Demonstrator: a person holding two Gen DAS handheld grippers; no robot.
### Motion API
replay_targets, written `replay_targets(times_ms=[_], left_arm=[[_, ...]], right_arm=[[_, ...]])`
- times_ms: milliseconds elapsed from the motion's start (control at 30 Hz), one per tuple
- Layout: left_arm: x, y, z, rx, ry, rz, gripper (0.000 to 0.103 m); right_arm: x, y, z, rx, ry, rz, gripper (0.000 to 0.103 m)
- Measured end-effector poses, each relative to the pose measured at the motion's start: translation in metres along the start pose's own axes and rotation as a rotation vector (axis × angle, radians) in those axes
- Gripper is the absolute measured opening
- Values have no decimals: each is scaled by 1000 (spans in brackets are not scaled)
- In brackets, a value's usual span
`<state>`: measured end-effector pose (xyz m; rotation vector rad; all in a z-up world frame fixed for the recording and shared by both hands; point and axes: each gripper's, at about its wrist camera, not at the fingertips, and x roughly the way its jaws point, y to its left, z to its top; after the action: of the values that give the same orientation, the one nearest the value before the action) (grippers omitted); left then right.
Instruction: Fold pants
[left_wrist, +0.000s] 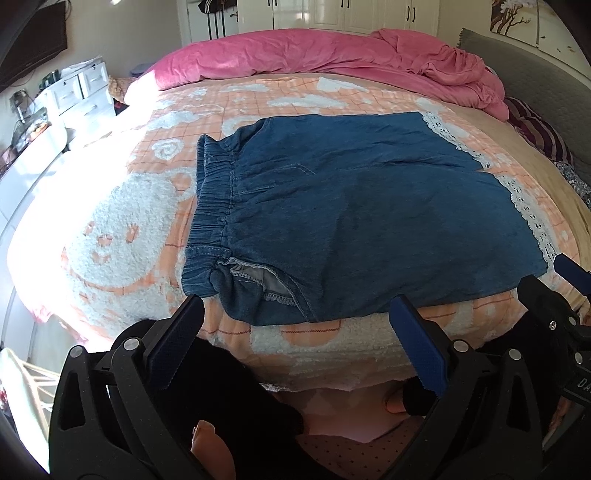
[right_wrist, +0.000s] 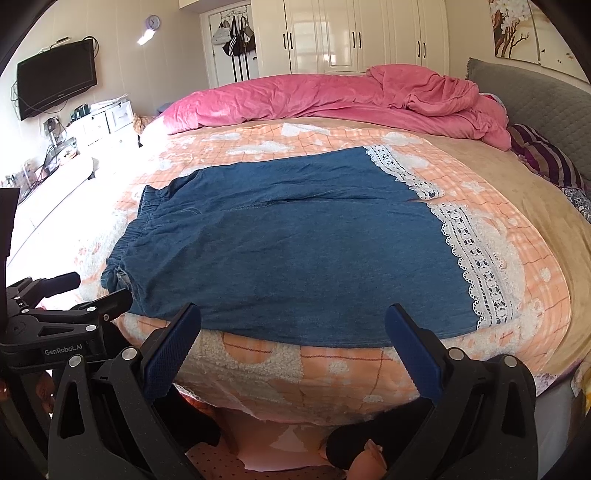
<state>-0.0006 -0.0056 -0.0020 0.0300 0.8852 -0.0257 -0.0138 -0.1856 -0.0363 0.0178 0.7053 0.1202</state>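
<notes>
On the bed's blanket, denim pants with lace hems are lying flat, far edge foreshortened, while I'm holding the left gripper and right gripper spread wide, empty.

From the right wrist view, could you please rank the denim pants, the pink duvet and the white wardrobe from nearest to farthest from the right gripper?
1. Denim pants: spread flat just beyond the open right gripper, near bed edge.
2. Pink duvet: bunched along the bed's far side.
3. White wardrobe: against the back wall, behind the bed.

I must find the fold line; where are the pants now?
The pants lie flat on the orange blanket, near its front edge, waistband left, lace hems right.
</notes>
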Motion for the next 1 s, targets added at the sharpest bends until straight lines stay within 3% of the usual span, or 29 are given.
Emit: replay_targets(times_ms=[467,700,900,1000], left_arm=[[15,2,14,3,17,-22,94],[24,13,36,26,41,-89,94],[44,46,80,32,48,-13,94],[61,73,106,-2,53,19,94]], right_arm=[[18,2,10,-7,29,38,99],[40,5,34,-42,57,67,99],[76,3,78,-41,94,153,99],[98,9,104,-91,102,157,99]])
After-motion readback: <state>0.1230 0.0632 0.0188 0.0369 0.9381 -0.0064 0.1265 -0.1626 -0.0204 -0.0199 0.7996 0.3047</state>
